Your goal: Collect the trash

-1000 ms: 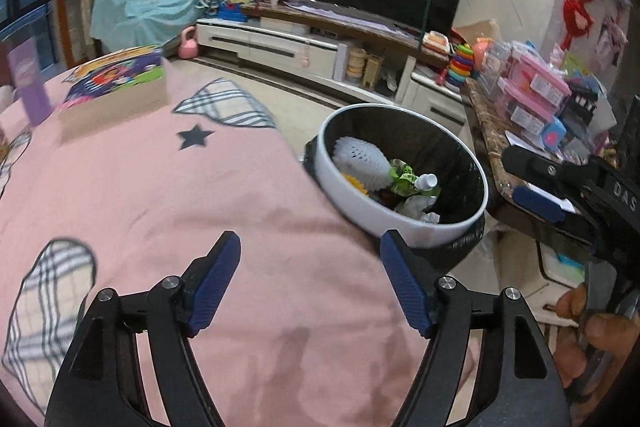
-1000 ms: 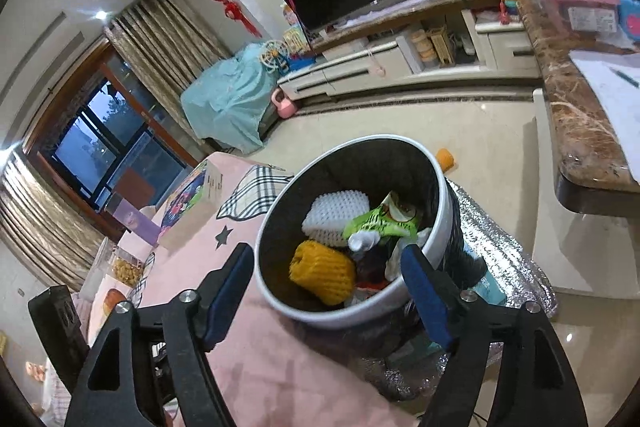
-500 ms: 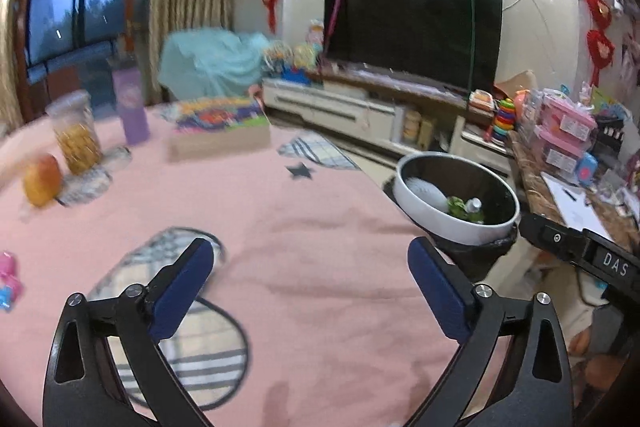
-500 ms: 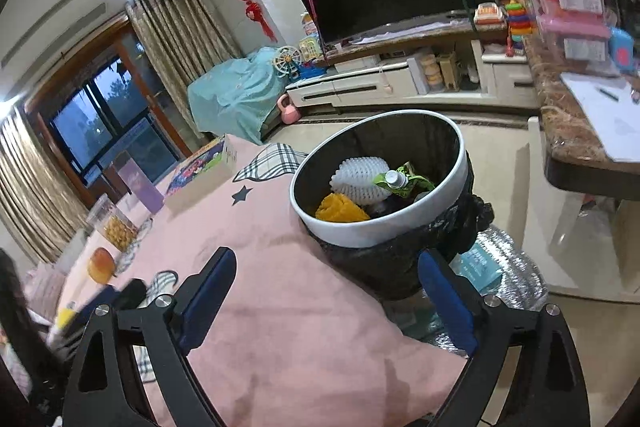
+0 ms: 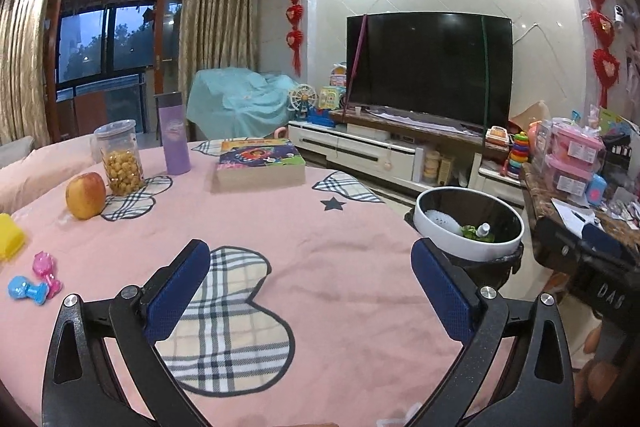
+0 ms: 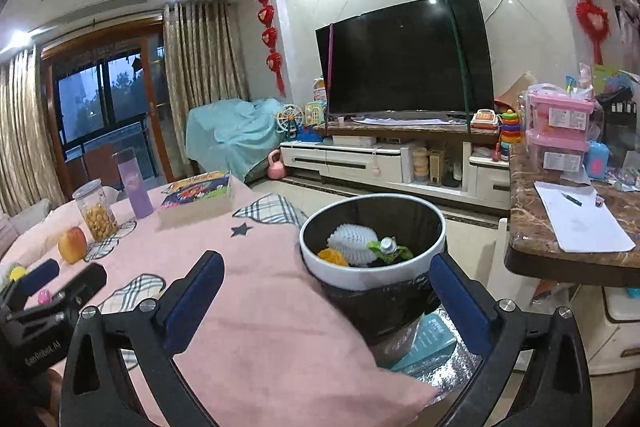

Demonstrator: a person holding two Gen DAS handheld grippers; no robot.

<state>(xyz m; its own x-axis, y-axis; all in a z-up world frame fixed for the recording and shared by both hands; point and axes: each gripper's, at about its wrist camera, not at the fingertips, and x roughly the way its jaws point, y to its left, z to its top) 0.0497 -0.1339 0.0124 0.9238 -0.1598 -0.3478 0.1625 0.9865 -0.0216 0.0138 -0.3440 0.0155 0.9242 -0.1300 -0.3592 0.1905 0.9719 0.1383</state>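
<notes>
A white-rimmed trash bin (image 5: 436, 227) (image 6: 360, 277) with a black liner stands beside the table's right edge. Inside lie a white foam net (image 6: 352, 241), a yellow foam net (image 6: 332, 257), and a green wrapper with a small bottle (image 6: 386, 247). My left gripper (image 5: 310, 285) is open and empty, held above the pink tablecloth (image 5: 280, 227), left of the bin. My right gripper (image 6: 326, 293) is open and empty, held in front of the bin, near its rim. The right gripper's body shows at the right edge of the left wrist view (image 5: 592, 267).
On the table stand an apple (image 5: 85, 195), a jar of yellow snacks (image 5: 119, 158), a purple bottle (image 5: 175, 135), a book (image 5: 260, 165), small pink and blue toys (image 5: 34, 279) and a yellow object (image 5: 10, 241). A marble counter (image 6: 560, 251) with paper and boxes stands right.
Both grippers have pulled back and risen away from the bin, tilting level. The left view swung left, bringing the apple, jar, bottle and toys into sight. Both stay open and empty.
</notes>
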